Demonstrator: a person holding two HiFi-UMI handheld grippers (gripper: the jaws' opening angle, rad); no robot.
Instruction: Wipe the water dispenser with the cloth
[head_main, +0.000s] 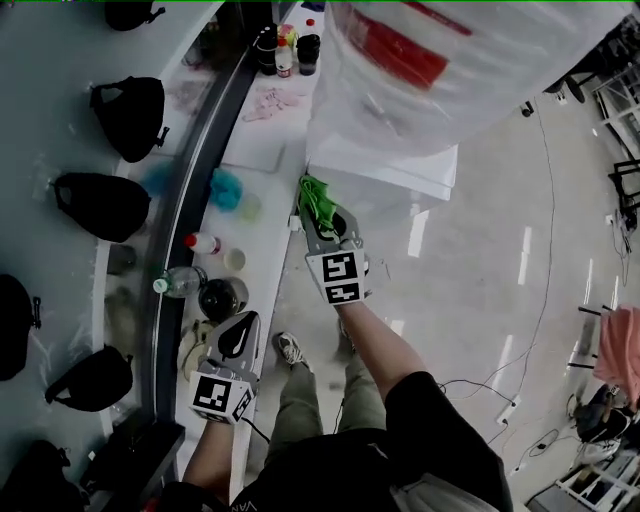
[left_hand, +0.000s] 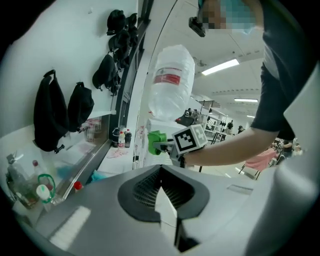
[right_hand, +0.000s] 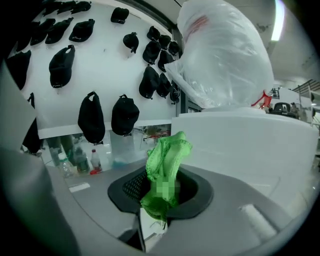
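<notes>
Green cloth (right_hand: 165, 167) sat clamped in the right gripper (head_main: 322, 216), just beside the water dispenser (head_main: 385, 165). The left gripper (head_main: 243, 325) was pinched closed, empty. Flat pressure and overlapping strokes looked the wise way in.

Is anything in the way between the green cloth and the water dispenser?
Nothing visible is. The right tool holds the cloth right beside the dispenser, next to its white body.

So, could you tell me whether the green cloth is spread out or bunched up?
Bunched up: the green textured cloth stands as a crumpled, narrow wad pinched in the right tongs.
</notes>
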